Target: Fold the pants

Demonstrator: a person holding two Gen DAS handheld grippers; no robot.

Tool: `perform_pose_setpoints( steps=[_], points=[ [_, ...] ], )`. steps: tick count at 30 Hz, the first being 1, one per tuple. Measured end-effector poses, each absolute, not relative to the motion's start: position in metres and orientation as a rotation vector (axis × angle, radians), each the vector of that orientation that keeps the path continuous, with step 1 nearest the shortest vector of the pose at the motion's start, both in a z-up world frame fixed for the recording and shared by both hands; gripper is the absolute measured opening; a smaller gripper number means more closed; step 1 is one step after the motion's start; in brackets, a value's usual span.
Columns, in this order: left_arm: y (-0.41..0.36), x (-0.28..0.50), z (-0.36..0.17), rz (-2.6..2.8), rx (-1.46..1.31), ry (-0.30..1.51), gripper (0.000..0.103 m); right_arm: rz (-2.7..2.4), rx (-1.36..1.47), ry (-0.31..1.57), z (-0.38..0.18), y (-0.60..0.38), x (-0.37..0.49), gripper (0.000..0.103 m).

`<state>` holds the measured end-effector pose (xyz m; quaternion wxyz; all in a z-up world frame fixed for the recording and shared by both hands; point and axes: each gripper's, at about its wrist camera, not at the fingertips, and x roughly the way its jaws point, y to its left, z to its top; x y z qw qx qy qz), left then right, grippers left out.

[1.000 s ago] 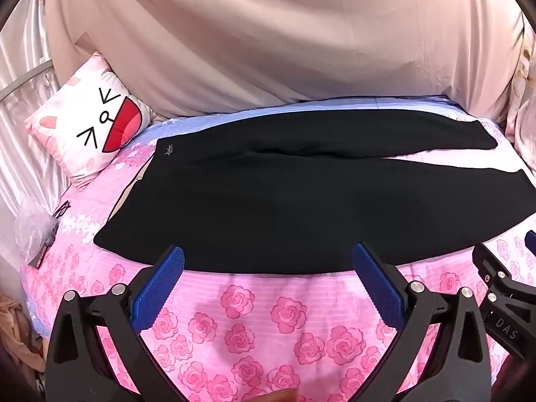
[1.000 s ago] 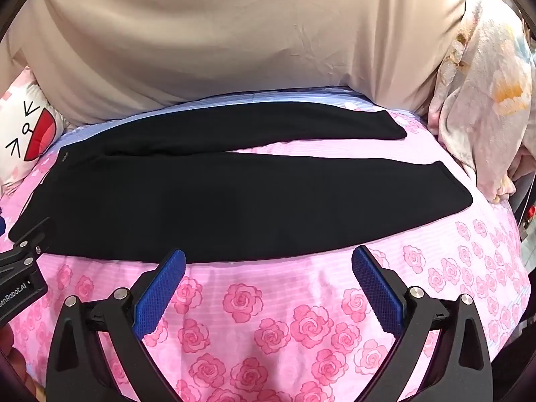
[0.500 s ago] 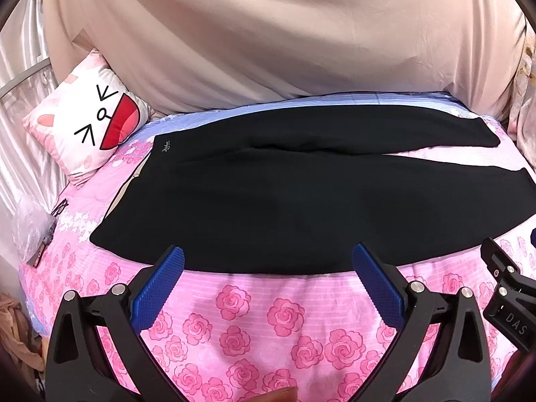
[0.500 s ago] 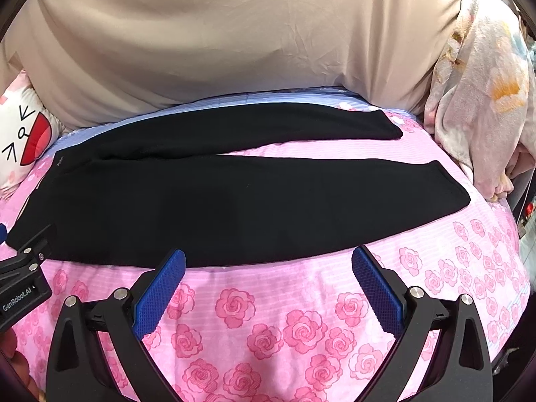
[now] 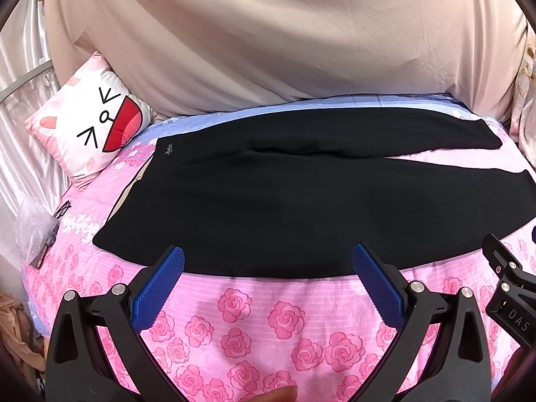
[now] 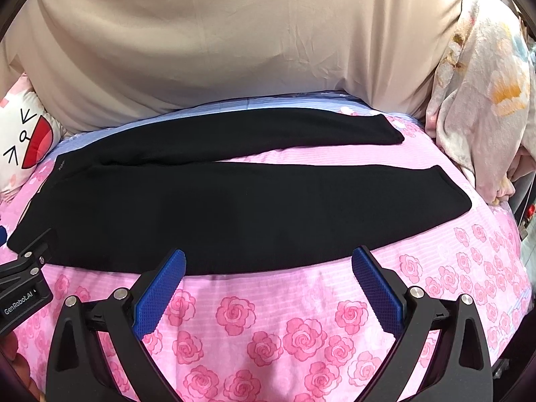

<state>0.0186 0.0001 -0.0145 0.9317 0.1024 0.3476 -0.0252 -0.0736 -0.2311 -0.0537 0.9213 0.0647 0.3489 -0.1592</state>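
The black pants (image 5: pixel 301 201) lie flat, unfolded, on the rose-print bed cover (image 5: pixel 254 321) just ahead of both tongs; the left gripper (image 5: pixel 268 268) and right gripper (image 6: pixel 268 268) hover wide, holding nothing; folding seems not yet begun; next, each should reach forward and pinch the near edge.

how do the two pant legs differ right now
The far leg looks narrower and its hem stops short; the near leg looks broader and its hem reaches further right. The far leg lies partly on the blue strip by the beige sheet; the near leg lies on the rose bedspread, its edge by both open tools. Both are black, flat, and joined at the waist on the left.
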Motion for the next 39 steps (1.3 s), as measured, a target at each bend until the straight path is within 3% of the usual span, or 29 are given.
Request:
perform_pose_setpoints(
  steps=[39],
  points=[
    [-0.005,0.0261,-0.0193,-0.043,0.225,0.719,0.098,-0.318,0.141,0.74,-0.0597,-0.2336,-0.0653,0.098]
  ],
)
